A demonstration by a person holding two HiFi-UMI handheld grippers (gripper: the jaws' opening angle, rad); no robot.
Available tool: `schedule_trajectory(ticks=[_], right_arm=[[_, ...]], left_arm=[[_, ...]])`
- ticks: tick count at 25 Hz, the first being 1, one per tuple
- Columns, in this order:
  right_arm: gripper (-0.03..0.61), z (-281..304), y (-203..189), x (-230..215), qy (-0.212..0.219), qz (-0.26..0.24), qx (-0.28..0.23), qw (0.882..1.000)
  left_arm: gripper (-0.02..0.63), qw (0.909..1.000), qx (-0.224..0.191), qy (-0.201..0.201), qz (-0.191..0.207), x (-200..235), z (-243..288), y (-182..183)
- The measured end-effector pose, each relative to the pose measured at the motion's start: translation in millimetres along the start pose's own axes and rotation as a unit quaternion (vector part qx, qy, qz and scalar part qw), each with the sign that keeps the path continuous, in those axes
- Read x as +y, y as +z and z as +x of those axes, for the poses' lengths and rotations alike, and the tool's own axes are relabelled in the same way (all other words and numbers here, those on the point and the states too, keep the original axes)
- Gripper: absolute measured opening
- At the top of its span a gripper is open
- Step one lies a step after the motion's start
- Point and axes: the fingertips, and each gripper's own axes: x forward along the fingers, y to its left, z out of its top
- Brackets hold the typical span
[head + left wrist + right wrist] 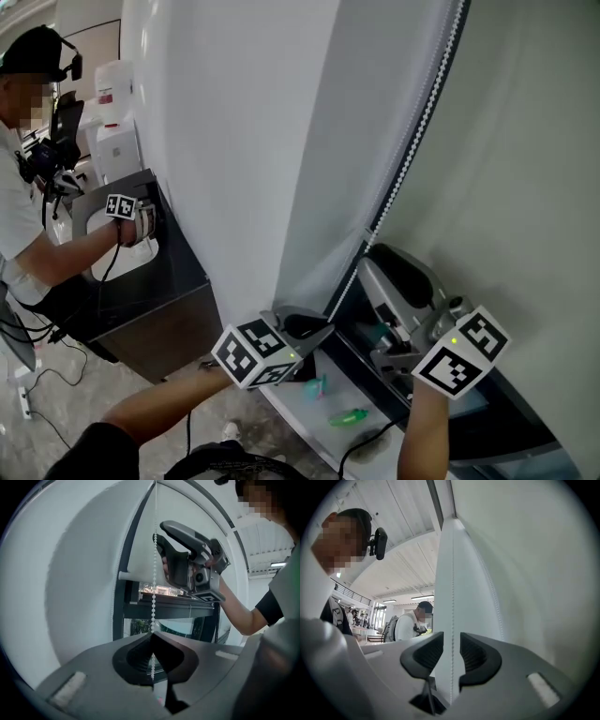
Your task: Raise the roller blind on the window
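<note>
While the roller blind [139,545] hangs with its bottom bar partway down the window [140,626] and glass shows beneath, the step in hand looks like a hand-over-hand pull on the cord. Lower down, the left gripper [152,637] has its jaws together, pinched on the bead chain [153,592], which rises straight from the tips. Farther up, near the bar, the right gripper [452,641] stands with its jaws apart; a strand of chain runs between the pads without being pressed. To do this well, I would close the right squarely on the beads before the left lets go, keep to the same strand, and pull along the chain's own line, not sideways
</note>
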Motion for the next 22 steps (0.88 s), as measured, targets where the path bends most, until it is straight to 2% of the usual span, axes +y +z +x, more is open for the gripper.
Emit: schedule_trajectory(ticks=[5,7,12,14,15,18,22], right_arm=[[0.101,14.2,13.8,7.6,0.017,-0.021,0.002,1.0],[0.012,16.3,16.4,4.8,0.014,-0.028,0.003,1.0],[0.008,10.4,17.0,-4.0,-0.002,-0.035,-0.015,0.999],[0.008,6.0,18.7,1.2,-0.002,-0.038,-0.018,0.999],[0.008,3.6,19.4,3.9,-0.005,-0.044,-0.018,0.999],[0.008,-3.0,11.2,4.7,-0.024,-0.069,-0.004,0.997],[0.008,-9.7,-36.0,-0.5,-0.033,-0.067,0.051,0.996]], left_arm=[[0.011,0.9999,0.009,-0.001,0.006,-1.5,-2.0,-5.7],[0.011,1.0,0.01,-0.003,0.001,-1.4,-1.9,-5.9],[0.013,0.9994,0.003,-0.027,-0.024,-4.0,-12.3,-2.5],[0.091,0.9979,-0.034,-0.033,-0.044,-4.2,-26.8,16.5],[0.1,0.996,-0.06,-0.039,-0.054,-5.2,-35.6,31.9],[0.103,0.9885,-0.129,-0.054,-0.058,-10.6,-59.7,85.1],[0.103,0.983,-0.172,-0.051,-0.041,-15.7,-74.4,135.9]])
